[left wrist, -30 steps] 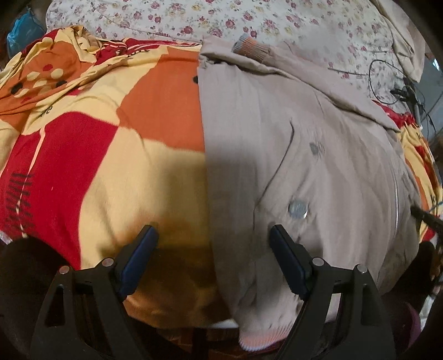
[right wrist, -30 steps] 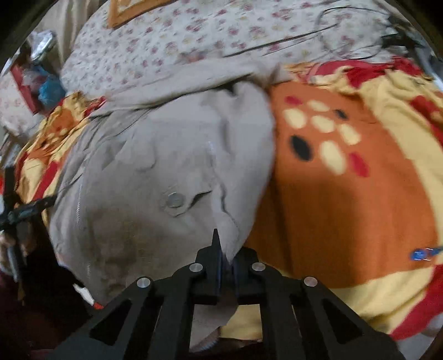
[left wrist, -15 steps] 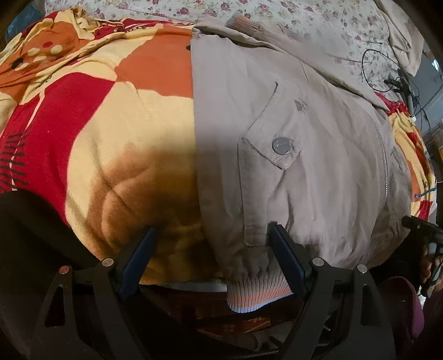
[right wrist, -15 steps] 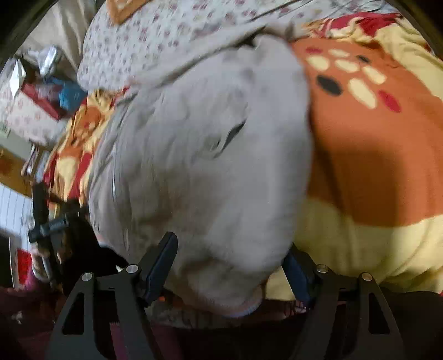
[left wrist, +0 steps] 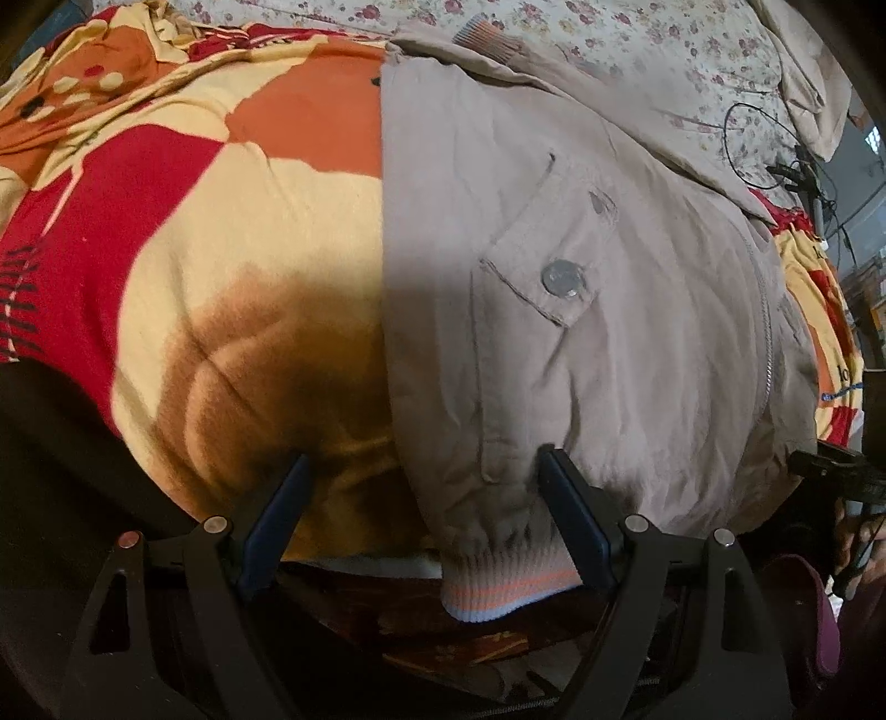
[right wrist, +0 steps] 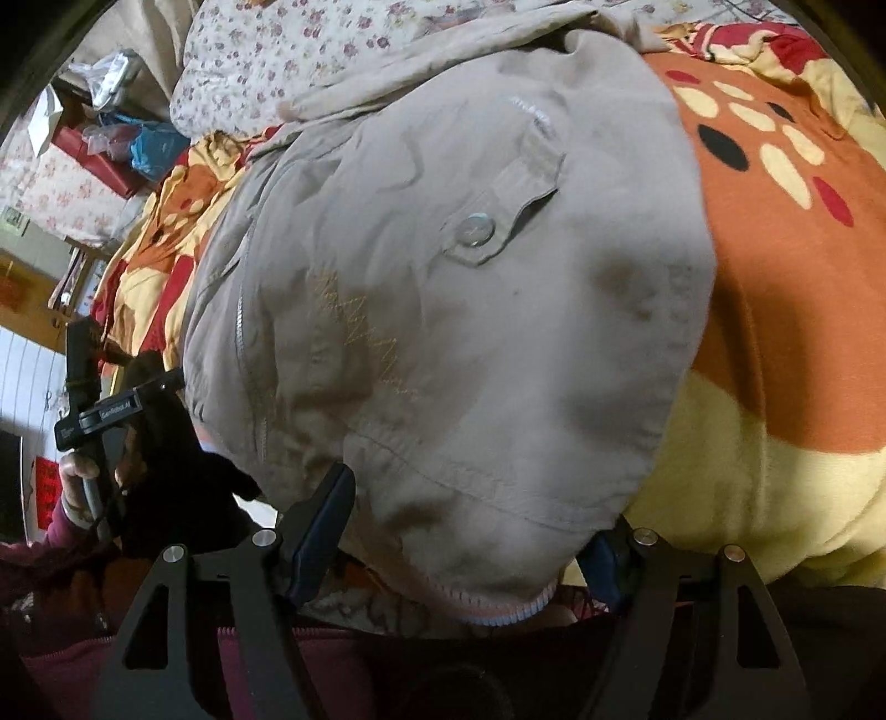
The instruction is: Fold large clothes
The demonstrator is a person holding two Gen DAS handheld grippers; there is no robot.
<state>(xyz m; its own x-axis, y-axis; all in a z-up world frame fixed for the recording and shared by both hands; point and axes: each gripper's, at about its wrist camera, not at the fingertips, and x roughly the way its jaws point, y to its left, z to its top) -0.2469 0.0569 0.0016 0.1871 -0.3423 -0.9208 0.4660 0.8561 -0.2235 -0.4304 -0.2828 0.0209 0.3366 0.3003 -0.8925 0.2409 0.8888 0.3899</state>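
Beige cotton jacket (left wrist: 581, 343), 1 item, spread front-up on a fleece blanket (left wrist: 221, 266) patterned in red, orange and pale yellow. Ribbed hem (left wrist: 498, 581), white with an orange stripe, hangs over the near edge of the bed at 6 o'clock. 1 flap pocket with a metal snap button (left wrist: 563, 278) lies near the middle of the left wrist view; a zip (left wrist: 767, 332) runs down at 3 o'clock. A ribbed cuff (left wrist: 487, 41) shows at 12 o'clock, against a floral sheet (left wrist: 637, 33).

Left gripper (left wrist: 426, 498): jaws spread wide, pinching nothing; the jacket's straight side edge runs down between the 2 fingers, the right-hand finger (left wrist: 570, 515) lying over the cloth near the hem.

Right gripper (right wrist: 470, 531): jaws spread wide over the hem corner, which bulges between them; the pads do not press on it. Second snap button (right wrist: 473, 231) at 12 o'clock, tan zigzag stitching (right wrist: 365, 327) at 10 o'clock.

In the right wrist view, at 9 o'clock, a hand (right wrist: 83, 482) in a maroon sleeve (right wrist: 50, 543) holds the other gripper's handle.
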